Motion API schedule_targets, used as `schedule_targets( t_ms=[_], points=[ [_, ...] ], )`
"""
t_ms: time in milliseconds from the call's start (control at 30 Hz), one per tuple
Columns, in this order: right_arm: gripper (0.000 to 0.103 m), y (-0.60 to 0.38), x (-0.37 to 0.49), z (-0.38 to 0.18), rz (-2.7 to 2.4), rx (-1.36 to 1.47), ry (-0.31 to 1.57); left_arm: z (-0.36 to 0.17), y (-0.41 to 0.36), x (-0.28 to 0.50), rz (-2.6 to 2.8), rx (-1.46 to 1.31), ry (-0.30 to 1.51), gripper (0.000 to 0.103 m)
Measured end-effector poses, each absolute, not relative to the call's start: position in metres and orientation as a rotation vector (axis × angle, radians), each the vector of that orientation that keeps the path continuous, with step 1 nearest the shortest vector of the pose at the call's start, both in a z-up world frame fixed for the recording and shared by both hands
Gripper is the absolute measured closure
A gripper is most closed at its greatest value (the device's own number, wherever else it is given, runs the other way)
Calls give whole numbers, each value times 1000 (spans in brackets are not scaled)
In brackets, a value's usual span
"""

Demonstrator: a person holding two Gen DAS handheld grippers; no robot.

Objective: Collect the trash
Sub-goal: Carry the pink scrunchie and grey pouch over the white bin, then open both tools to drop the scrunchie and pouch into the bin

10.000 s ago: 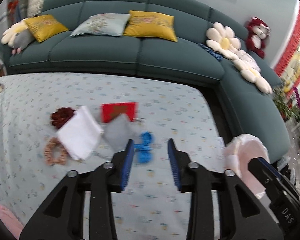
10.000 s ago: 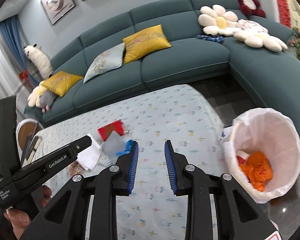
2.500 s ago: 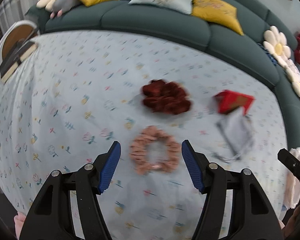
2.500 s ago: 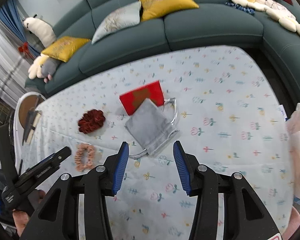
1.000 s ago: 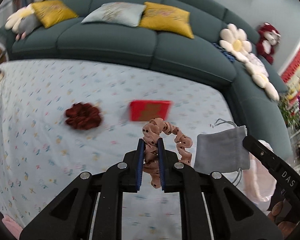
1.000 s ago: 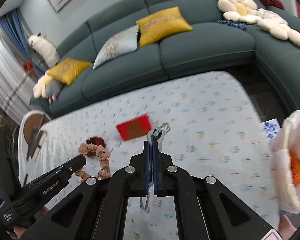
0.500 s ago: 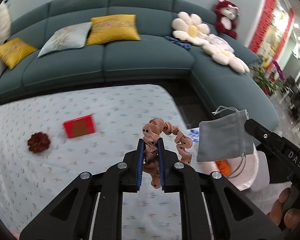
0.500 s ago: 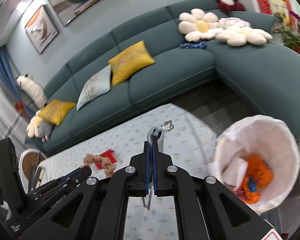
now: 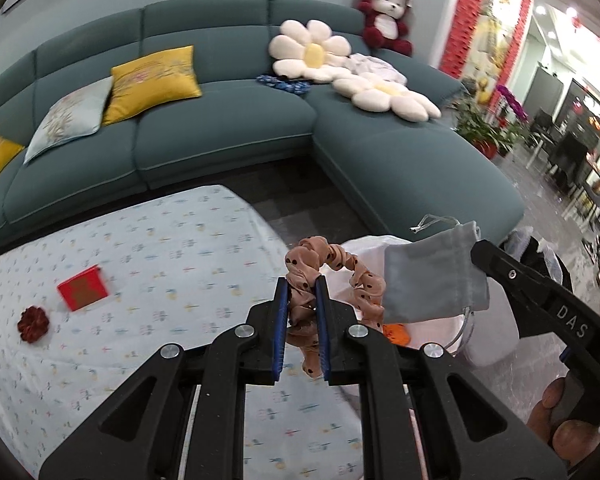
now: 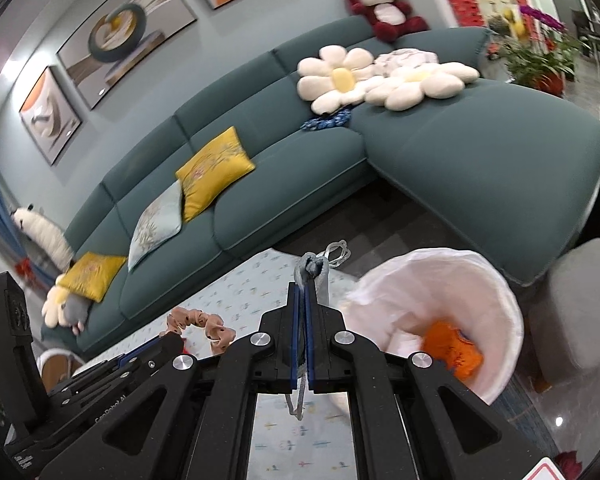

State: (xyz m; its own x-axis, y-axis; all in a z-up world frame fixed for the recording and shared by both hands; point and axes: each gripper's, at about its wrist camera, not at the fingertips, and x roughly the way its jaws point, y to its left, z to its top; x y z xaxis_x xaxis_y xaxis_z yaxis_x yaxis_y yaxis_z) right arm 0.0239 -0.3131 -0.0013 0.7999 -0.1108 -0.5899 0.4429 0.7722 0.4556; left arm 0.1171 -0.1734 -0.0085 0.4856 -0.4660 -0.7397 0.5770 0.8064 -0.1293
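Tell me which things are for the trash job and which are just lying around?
For the job:
- pink scrunchie, held in the left gripper
- grey pouch, held in the right gripper
- white bin
- red packet and dark red scrunchie, probably next

Just lying around:
- sofa
- yellow cushion
- flower pillows
- teddy bear

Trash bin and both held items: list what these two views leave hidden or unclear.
- Trash bin: in the left wrist view the scrunchie and grey drawstring pouch cover most of it.
- Pouch body: in the right wrist view only its bunched top shows; the right tool hides the rest.
- Bin contents: blurred beyond something orange.
- Red packet's print: motion-blurred.
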Motion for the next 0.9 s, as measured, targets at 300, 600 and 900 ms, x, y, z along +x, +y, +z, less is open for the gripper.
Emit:
schedule_targets(
  t_ms=[300,600,900],
  points=[
    [100,-345,2,-9,-362,682,549,-14,-218,102,-695,193,865,90],
    [99,-356,-2,-11,-370,693,545,-16,-240,96,-720,217,877,88],
    [76,-359,-4,-9,-382,686,537,-18,-244,98,-689,206,891,64]
  ],
)
